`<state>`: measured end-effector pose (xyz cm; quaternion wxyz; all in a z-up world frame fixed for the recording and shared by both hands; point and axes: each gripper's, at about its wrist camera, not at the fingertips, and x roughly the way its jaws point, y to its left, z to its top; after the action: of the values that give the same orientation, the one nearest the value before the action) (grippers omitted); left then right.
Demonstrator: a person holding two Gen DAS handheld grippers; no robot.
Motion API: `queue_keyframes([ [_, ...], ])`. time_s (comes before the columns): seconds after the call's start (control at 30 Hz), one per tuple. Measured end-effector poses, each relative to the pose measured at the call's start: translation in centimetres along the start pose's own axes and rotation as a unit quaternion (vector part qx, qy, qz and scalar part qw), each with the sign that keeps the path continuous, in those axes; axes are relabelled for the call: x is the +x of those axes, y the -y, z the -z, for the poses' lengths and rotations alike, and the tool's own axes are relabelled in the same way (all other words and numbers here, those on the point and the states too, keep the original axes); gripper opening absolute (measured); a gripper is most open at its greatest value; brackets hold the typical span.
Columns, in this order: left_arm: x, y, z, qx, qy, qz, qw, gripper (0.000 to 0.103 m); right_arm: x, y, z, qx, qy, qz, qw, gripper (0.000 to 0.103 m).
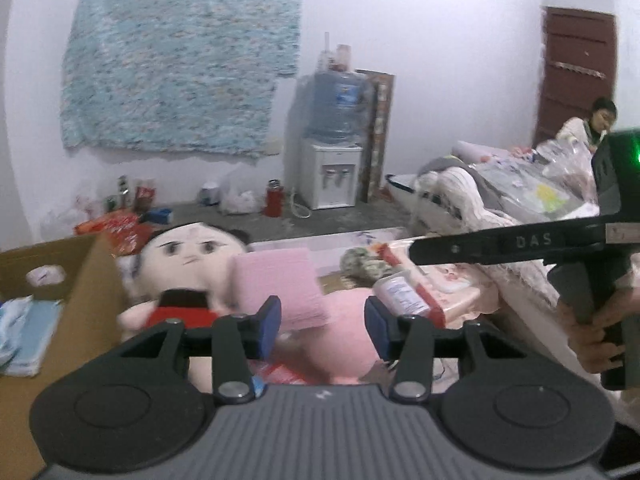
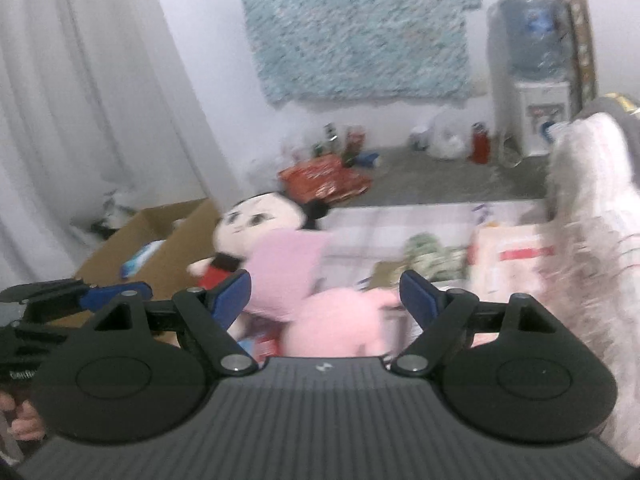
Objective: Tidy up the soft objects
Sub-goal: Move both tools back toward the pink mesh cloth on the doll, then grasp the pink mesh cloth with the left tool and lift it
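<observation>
Pretty cluttered room: white walls, a fuzzy blue-green blanket (image 1: 180,60) pinned up on the wall, a water dispenser (image 1: 334,136) in the corner, bottles and red snack bags on the grey floor, and a dark red door (image 1: 576,76) far right with a person sitting near it. White curtains show in the right wrist view. The bed (image 1: 372,238) has a pale checked sheet and it's piled with stuff, including a shaggy white blanket (image 2: 592,216).

The doll plush (image 1: 192,264) lies beside the open cardboard box (image 1: 96,292), head toward the far wall, body running back toward the camera. A pink folded cloth (image 1: 280,284) rests on it, and a pink plush (image 1: 344,324) lies just in front, long axis roughly across the bed.

Left gripper (image 1: 323,322): jaws partway open, nothing between them. Right gripper (image 2: 326,294): jaws spread wide, also holding nothing. Both hover above the pink plush. The views are blurry.
</observation>
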<state>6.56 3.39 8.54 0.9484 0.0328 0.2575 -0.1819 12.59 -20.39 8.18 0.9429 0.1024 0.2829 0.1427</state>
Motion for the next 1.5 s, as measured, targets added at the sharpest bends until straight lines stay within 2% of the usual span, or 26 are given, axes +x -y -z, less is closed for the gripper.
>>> queue_keyframes([
  [0.13,4.5,2.0,0.9,0.021,0.002,-0.005,0.9998,0.048,0.9,2.7,0.9,0.002,0.021,0.006,1.0,0.082],
  [0.23,6.3,2.6,2.1,0.029,0.0,-0.006,0.9996,0.048,1.4,3.9,1.9,0.004,0.052,0.016,0.999,0.082],
  [0.33,7.4,2.9,3.3,0.05,0.0,-0.024,0.9984,0.051,2.3,5.0,2.0,0.018,0.036,0.023,0.999,0.082],
  [0.4,7.6,2.8,3.8,0.06,-0.013,-0.023,0.9979,0.051,2.5,5.7,2.3,0.024,0.039,0.029,0.999,0.082],
  [0.57,7.8,2.1,5.0,0.043,-0.036,-0.023,0.9982,0.055,2.6,6.4,3.0,0.02,0.024,0.031,0.999,0.082],
  [0.93,8.3,2.2,5.9,0.071,-0.044,-0.034,0.9959,0.063,3.6,8.9,4.2,0.052,0.0,0.053,0.997,0.082],
  [1.1,8.5,1.9,5.9,0.073,-0.049,-0.043,0.9952,0.064,3.9,8.5,4.6,0.034,-0.004,0.059,0.998,0.082],
  [1.33,8.5,1.9,5.9,0.07,-0.05,-0.029,0.9959,0.064,3.8,8.5,4.6,0.042,-0.003,0.035,0.998,0.082],
  [1.5,7.9,1.8,5.5,0.066,-0.031,-0.028,0.9969,0.064,3.6,7.6,4.6,0.028,0.003,0.018,0.999,0.082],
])
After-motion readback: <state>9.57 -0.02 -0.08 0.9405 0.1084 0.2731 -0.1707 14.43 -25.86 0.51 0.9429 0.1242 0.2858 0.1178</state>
